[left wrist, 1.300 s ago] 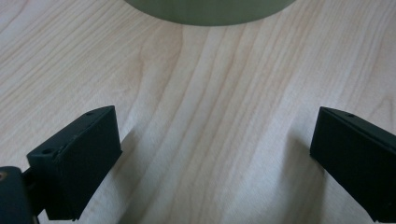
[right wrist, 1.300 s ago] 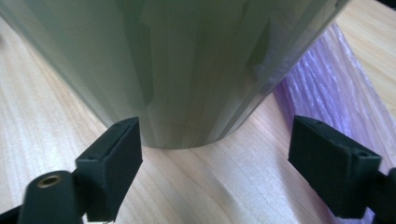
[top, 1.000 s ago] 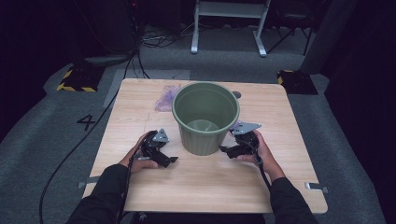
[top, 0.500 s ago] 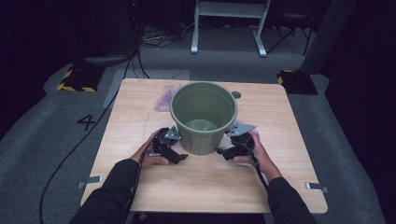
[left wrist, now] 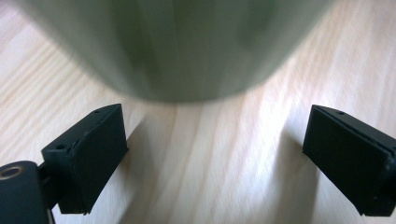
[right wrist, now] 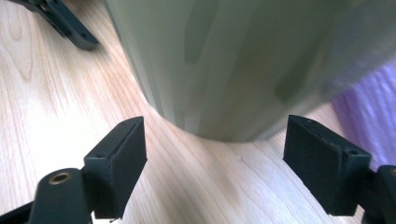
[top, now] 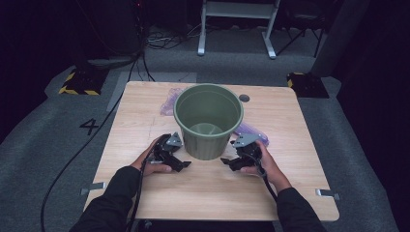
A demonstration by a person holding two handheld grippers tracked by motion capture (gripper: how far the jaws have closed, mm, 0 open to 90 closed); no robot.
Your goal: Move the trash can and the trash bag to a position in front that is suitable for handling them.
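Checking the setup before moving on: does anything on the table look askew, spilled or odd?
Mostly tidy. The green bucket stands upright and looks empty. The one odd thing is crumpled purple plastic on the table behind the bucket, showing on both sides; whether the bucket pins it I cannot tell.

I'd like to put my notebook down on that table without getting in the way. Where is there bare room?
The widest bare wood is the near strip of the table, between the forearms. The far left corner and right edge are free too. It is crowded around the green bucket: left gripper and right gripper flank its base, and purple plastic lies behind.
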